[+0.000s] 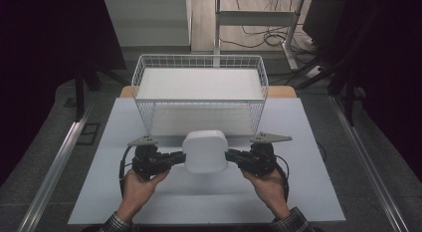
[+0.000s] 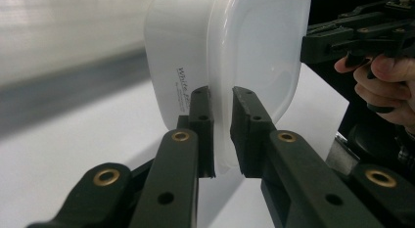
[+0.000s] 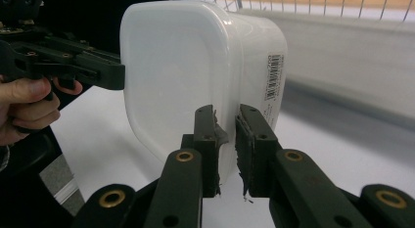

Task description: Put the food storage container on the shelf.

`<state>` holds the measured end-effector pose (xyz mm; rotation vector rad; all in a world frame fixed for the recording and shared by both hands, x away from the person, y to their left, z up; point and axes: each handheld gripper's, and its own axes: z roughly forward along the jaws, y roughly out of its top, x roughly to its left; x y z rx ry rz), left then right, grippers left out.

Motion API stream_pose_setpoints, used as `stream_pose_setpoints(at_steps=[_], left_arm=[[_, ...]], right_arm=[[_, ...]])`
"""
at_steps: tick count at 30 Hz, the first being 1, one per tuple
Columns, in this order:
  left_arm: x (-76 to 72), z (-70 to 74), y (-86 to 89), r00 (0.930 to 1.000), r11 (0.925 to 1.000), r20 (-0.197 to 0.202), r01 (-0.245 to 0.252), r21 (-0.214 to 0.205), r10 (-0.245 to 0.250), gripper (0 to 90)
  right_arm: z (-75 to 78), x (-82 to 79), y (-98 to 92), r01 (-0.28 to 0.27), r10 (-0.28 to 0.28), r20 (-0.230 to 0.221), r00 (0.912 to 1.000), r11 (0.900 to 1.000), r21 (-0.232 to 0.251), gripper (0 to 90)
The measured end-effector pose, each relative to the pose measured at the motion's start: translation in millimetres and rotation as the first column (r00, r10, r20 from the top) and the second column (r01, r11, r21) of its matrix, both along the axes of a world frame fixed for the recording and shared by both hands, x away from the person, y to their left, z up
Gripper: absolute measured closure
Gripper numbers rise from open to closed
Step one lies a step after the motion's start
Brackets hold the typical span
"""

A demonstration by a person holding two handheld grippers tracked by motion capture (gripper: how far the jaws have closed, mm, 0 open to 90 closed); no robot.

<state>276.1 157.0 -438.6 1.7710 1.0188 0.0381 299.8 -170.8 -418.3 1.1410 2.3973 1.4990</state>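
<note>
A white plastic lidded container (image 1: pixel 205 151) hangs just above the white table, held from both sides. My left gripper (image 1: pixel 180 157) is shut on the rim at its left side, and my right gripper (image 1: pixel 230 156) is shut on the rim at its right side. In the left gripper view the jaws of the left gripper (image 2: pixel 221 125) pinch the lid's edge of the container (image 2: pixel 230 52). Seen from the right gripper view, the right gripper (image 3: pixel 226 140) clamps the opposite edge of the container (image 3: pixel 181 66), whose side carries a barcode label.
A white wire basket (image 1: pixel 200 95) stands on the table (image 1: pixel 149 192) directly behind the container, its top open. Dark floor rails run along both sides of the table. A desk frame and cables lie beyond the basket.
</note>
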Motion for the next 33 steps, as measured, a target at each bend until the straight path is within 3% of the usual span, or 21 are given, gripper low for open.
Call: stream_pose_setpoints(at_steps=[16,33], left_arm=[[27.2,41.6,9.7,0.9987,0.9996,0.043,-0.026,-0.013,0.026,80.2],[61.9,96.9,20.4,0.9932,0.9985,0.103,-0.052,-0.015,0.054,80.2]], right_arm=[[43.7,31.0,10.8,0.006,-0.009,0.06,0.9981,0.9992,0.038,78.9],[93.7,65.9,23.4,0.018,-0.026,0.116,0.9929,0.9976,0.067,78.8]])
